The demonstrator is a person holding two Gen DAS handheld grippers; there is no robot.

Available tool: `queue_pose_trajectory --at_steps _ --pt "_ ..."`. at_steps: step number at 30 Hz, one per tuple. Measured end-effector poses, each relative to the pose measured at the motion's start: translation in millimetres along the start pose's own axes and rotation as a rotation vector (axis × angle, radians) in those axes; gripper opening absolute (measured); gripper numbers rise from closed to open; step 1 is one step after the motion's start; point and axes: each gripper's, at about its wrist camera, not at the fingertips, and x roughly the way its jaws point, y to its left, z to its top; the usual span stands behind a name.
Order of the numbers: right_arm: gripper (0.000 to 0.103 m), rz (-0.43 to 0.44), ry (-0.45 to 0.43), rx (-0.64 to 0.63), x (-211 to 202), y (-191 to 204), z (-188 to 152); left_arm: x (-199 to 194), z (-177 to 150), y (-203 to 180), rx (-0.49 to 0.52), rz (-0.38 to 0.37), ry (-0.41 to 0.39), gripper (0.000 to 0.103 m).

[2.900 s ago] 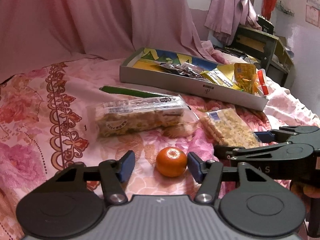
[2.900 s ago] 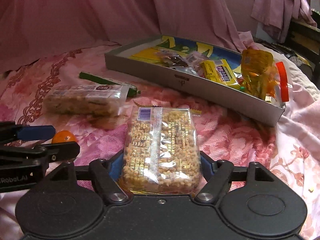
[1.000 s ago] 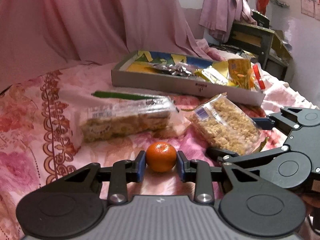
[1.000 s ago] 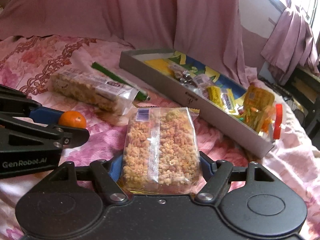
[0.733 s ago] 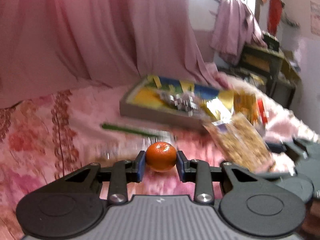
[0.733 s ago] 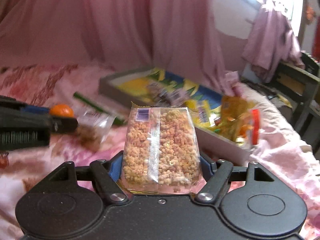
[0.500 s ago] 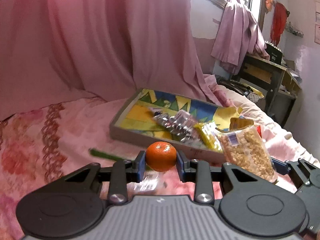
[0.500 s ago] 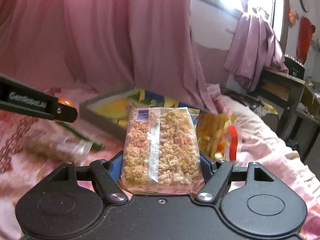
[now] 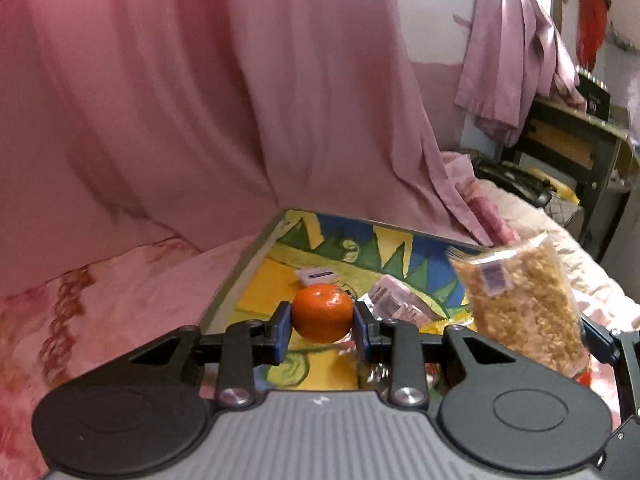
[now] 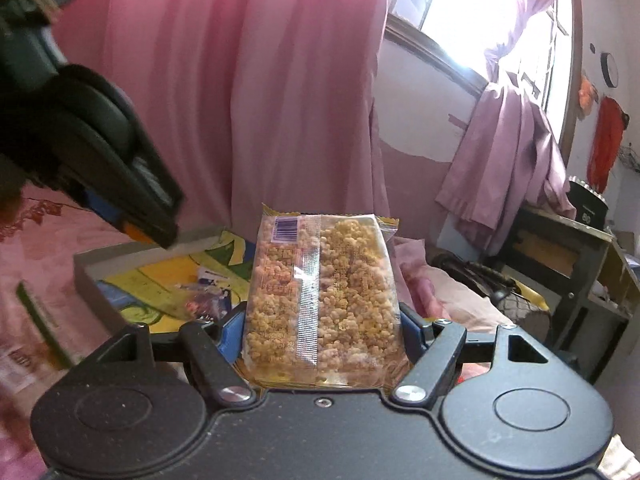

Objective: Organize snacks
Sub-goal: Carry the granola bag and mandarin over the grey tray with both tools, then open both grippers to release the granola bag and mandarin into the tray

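Snacks in both grippers, held above the tray (image 9: 224, 292). Orange (image 9: 322, 313) pinched between the blue pads of the left gripper (image 9: 322, 326), jaws closed snugly on its sides, over the tray's near left part. Clear bag of puffed cereal (image 10: 322, 300) upright in the right gripper (image 10: 322, 334), jaws clamped on its lower edges, to the right of the orange. Small wrapped packets (image 9: 394, 304) lying on the tray's yellow, green and blue floor. Pink curtain (image 9: 200, 100) hanging beyond.
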Motion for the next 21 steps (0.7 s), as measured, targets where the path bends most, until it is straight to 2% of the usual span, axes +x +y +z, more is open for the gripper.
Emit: queue_pose_trajectory --at_steps 7,9,12,16,21 --pt "0.076 0.010 0.023 -0.059 42.9 14.9 -1.0 41.8 -7.4 -1.0 0.001 0.028 0.067 0.035" --pt "0.076 0.003 0.048 -0.078 51.5 21.0 -4.1 48.6 -12.2 4.8 -0.005 0.047 0.087 0.035" --pt "0.076 0.038 0.101 -0.077 65.3 26.9 -8.3 54.5 -17.1 13.3 0.003 0.055 0.103 0.035" --pt "0.076 0.065 0.115 -0.044 70.7 27.2 -8.1 58.4 -23.2 21.0 0.003 0.054 0.119 0.035" --pt "0.077 0.055 0.109 -0.071 73.3 31.6 -7.7 61.5 -25.9 24.7 -0.016 0.053 0.138 0.035"
